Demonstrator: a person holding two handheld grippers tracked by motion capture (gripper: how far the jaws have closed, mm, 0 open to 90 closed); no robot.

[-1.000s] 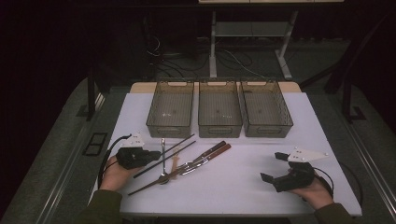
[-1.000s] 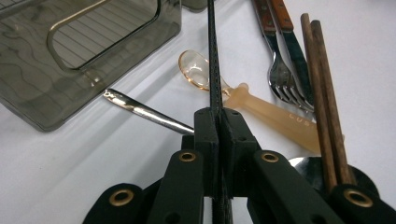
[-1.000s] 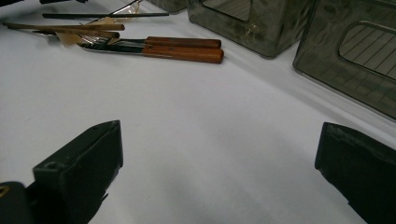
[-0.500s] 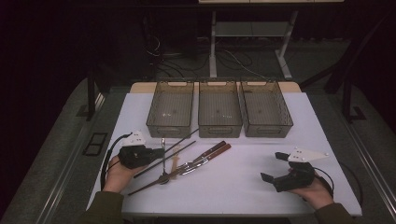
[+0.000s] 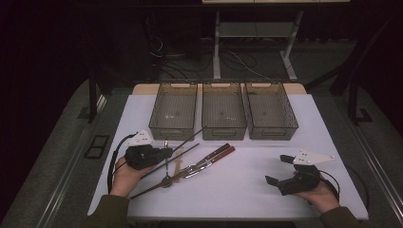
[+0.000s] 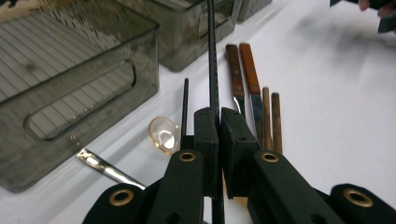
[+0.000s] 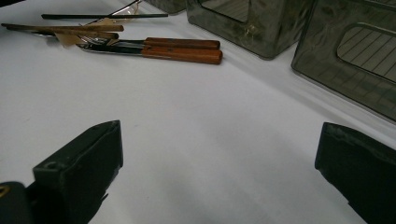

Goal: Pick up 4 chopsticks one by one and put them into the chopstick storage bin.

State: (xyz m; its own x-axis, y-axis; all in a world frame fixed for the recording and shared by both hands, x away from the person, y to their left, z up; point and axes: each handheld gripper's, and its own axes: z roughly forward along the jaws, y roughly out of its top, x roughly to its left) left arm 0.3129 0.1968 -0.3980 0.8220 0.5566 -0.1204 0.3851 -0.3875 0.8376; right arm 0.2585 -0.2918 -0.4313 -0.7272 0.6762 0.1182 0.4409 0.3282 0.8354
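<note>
Dim room, bright white table (image 5: 247, 185); soft shadows; near tool jaws blurred; bins glint faintly.

Black chopstick (image 6: 213, 70): a thin, straight, dark rod with a finely ribbed surface, pinched between the jaws of the left gripper (image 6: 218, 116) (jaws closed on its lower part), its far end pointing toward the smoky transparent bins (image 6: 70, 79).

We see a matt white table (image 5: 247, 190), smoky translucent plastic bins (image 5: 223, 114), glossy wooden knife handles (image 7: 182, 49), a shiny metal spoon (image 6: 163, 133), a textured black chopstick (image 6: 212, 60), matt black jaws.
</note>
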